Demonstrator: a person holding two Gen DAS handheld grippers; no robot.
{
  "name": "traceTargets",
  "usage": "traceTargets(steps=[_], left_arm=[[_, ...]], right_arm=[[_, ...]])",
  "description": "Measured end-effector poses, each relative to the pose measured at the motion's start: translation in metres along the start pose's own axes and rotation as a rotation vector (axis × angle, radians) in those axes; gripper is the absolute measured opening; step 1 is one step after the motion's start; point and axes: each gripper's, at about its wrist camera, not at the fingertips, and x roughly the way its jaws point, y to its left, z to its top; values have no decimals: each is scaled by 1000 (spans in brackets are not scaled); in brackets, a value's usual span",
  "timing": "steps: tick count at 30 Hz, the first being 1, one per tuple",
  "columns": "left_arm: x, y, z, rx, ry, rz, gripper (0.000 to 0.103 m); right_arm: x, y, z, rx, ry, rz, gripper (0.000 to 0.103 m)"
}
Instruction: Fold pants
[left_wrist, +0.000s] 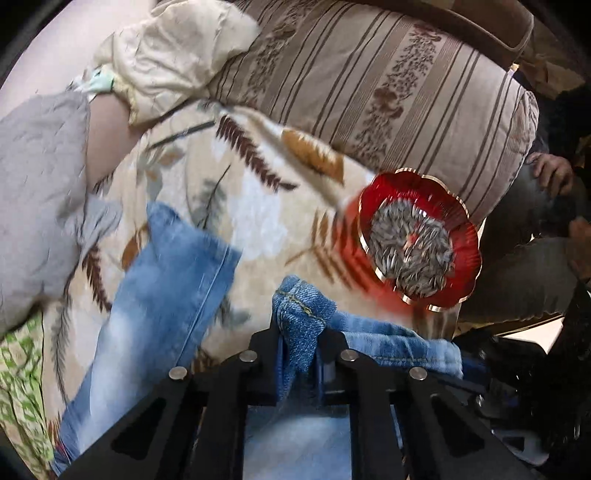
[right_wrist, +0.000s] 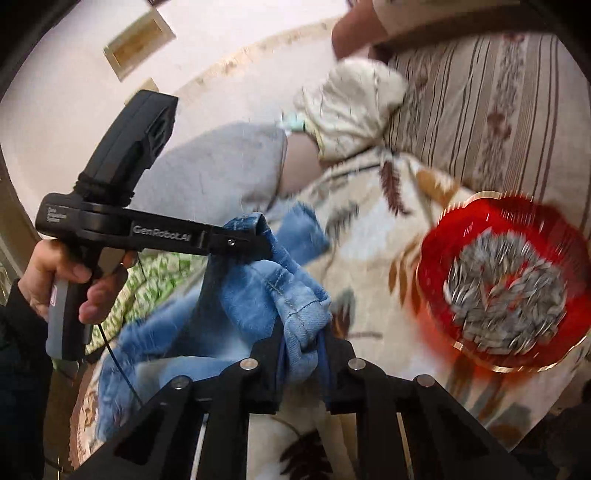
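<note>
Light blue jeans (left_wrist: 170, 266) lie on a leaf-patterned blanket (left_wrist: 251, 206). My left gripper (left_wrist: 299, 341) is shut on a stitched hem of the jeans, which bunches up between its black fingers. The right wrist view shows that same left gripper (right_wrist: 258, 242) from the side, held by a hand (right_wrist: 55, 280) and pinching a raised fold of the jeans (right_wrist: 251, 291). My right gripper (right_wrist: 301, 345) is shut on another stitched hem, lifted off the blanket (right_wrist: 369, 258). The denim hangs slack between the two grips.
A red bowl (left_wrist: 469, 254) (right_wrist: 465, 214) of sunflower seeds sits on the blanket close to the right of the jeans. Behind are a striped cushion (left_wrist: 388, 92), a cream cloth bundle (left_wrist: 173, 55) and a grey pillow (left_wrist: 37, 184). Another person's hand (left_wrist: 554, 173) is at far right.
</note>
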Motion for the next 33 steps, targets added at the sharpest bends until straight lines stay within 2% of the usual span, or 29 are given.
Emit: traceTargets(steps=[4,8,10,11,13,14,15,16,17,19,25,27,28,33], left_arm=[[24,-11,25,3,4,-42,13],[70,-12,35,-37,75,-30,13],[81,-9,32,-61,94,-25,15],[82,-6,30,-78,92,-23,22],[76,3,28,-127,69,-13,55],[69,10,26,-159,59,2,84],[60,16,24,-188,39,14,92],[45,24,19,-220,5,16,92],[35,28,14,-237,-12,13,92],[8,37,-1,-276,-46,35,92],[-84,63,-86,-381,-148,130,95],[-115,75,-128,-433,-173,158,95],[-123,82,-141,-452,-179,170,95],[-167,115,-253,-610,-210,257,95]], right_arm=[[-1,-2,7,4,-31,-90,16],[18,-28,6,72,50,-162,16],[27,-33,7,80,100,-159,17],[26,-36,6,86,103,-168,20],[21,-35,7,66,100,-191,27],[15,-34,6,55,82,-199,44],[9,-34,7,50,62,-203,78],[-2,-33,7,51,18,-206,89],[-7,-33,8,53,-9,-205,93],[-22,-26,13,19,-45,-181,94],[-45,6,20,-115,-87,-150,96],[-44,23,20,-153,-74,-102,96],[-42,32,20,-176,-61,-74,96],[-21,82,12,-323,-9,29,96]])
